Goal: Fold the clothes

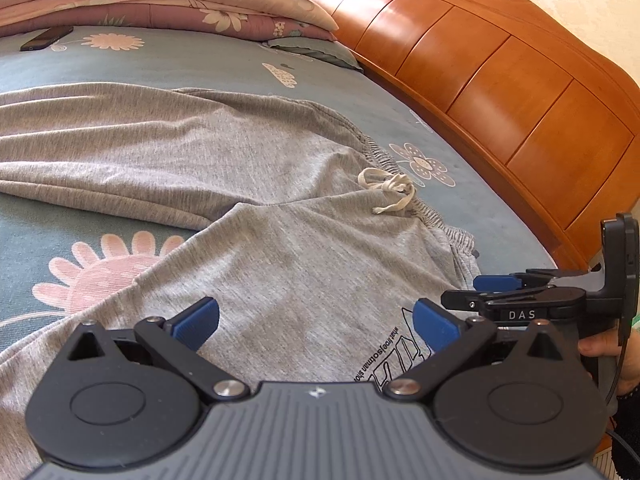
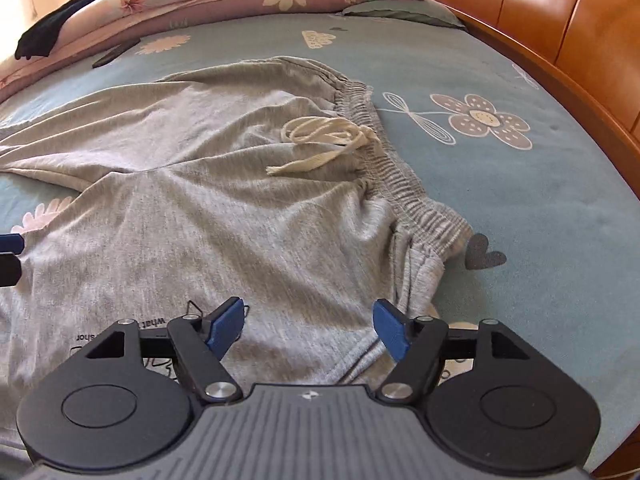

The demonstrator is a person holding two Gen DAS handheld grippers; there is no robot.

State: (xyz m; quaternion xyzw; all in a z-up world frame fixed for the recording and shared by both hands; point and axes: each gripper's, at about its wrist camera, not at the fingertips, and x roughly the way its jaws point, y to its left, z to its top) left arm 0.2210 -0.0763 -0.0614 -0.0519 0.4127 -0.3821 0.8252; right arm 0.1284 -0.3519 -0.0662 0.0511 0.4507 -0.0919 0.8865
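Grey sweatpants (image 1: 248,168) lie spread on the bed, legs running left, elastic waistband (image 2: 404,184) to the right, with a cream drawstring (image 1: 390,192) knotted on top; the drawstring also shows in the right wrist view (image 2: 320,140). Black printed text (image 1: 384,352) marks the near leg. My left gripper (image 1: 316,322) is open and empty, just above the near leg. My right gripper (image 2: 308,326) is open and empty over the near hip by the waistband corner; it shows in the left wrist view (image 1: 496,282) at the right.
The bed has a blue floral sheet (image 2: 540,200). Folded quilts and pillows (image 1: 168,4) are stacked at the far end. A dark phone (image 1: 46,38) lies near them. A wooden headboard (image 1: 500,68) runs along the right side. A black garment (image 2: 56,36) lies on the quilts.
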